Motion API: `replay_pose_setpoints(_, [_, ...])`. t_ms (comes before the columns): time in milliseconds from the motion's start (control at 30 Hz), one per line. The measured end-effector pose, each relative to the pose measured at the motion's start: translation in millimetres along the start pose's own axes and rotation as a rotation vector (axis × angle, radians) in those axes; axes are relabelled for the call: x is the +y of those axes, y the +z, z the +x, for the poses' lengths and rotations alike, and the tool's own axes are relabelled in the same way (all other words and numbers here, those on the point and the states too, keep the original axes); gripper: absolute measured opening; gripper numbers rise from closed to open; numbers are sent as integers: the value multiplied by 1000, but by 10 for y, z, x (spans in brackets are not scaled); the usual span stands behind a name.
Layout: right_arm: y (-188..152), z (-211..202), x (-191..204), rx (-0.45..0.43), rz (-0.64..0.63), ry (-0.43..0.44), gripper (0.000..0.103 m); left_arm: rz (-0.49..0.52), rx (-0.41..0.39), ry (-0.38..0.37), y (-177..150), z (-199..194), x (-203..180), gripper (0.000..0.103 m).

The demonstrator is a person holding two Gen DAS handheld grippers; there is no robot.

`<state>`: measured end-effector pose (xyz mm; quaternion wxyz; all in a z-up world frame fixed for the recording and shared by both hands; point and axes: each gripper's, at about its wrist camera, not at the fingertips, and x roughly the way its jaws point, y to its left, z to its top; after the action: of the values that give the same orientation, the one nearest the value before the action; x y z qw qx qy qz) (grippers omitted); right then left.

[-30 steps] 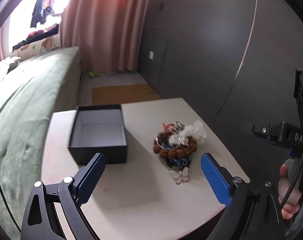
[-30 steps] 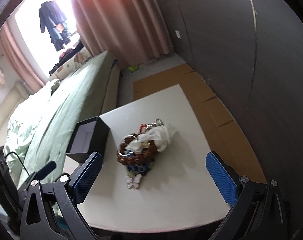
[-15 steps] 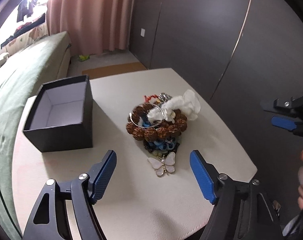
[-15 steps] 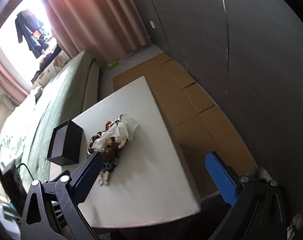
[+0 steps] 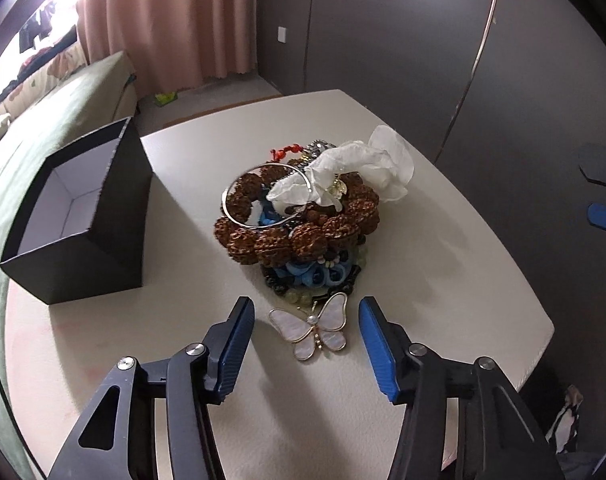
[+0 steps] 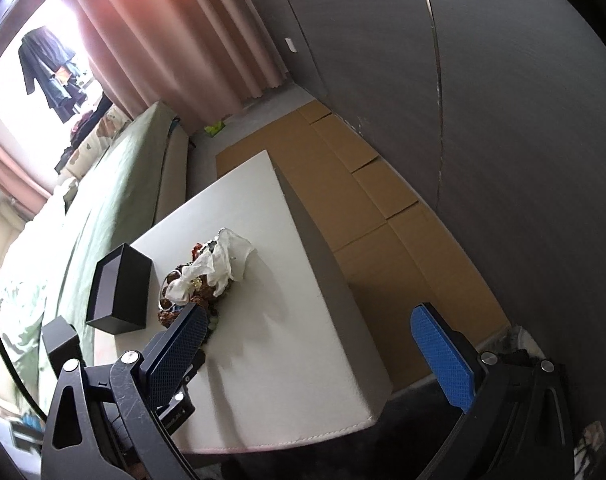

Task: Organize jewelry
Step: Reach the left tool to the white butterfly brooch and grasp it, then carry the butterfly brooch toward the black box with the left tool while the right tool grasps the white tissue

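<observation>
Left gripper [image 5: 306, 322] spread astride butterfly brooch [image 5: 312, 331], table [image 5: 483, 280] edge near

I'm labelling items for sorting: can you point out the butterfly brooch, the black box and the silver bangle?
butterfly brooch [image 5: 312, 331]: left wrist view, on its pearly left wing.
black box [image 5: 103, 240]: left wrist view, on its dark outer side wall.
silver bangle [image 5: 227, 209]: left wrist view, on the ring's left edge.

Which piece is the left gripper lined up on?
On the white table, right of the black box, lies a jewelry pile. At its near edge, between the open left gripper fingers, is the butterfly brooch: flat, pearly pink, gold-edged, unlike the beads.
</observation>
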<state>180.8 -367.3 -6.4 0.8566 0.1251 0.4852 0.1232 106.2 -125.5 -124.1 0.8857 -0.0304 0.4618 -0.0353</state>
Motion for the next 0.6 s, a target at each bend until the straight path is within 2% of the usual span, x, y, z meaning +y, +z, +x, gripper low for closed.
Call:
replay_pose_setpoints(67, [0,35,8,9,3,5,103,12,-3,21,-1,10,-16,41])
replay_pose_setpoints(167, [0,115,17,24,7,19,103,14,8,8,15,20,17,41])
replay_pose_setpoints(267, [8,198,42,45,20,45,96,-5,17,10,55,-21,115,41])
replay_pose_setpoints(433, [48,329,117,68,59,117,81,-48,-43,3,193,-287,316,41])
replay_pose_setpoints(600, [108,469,321,75,75,175,77,-60,-92,23,380,-445,482,41])
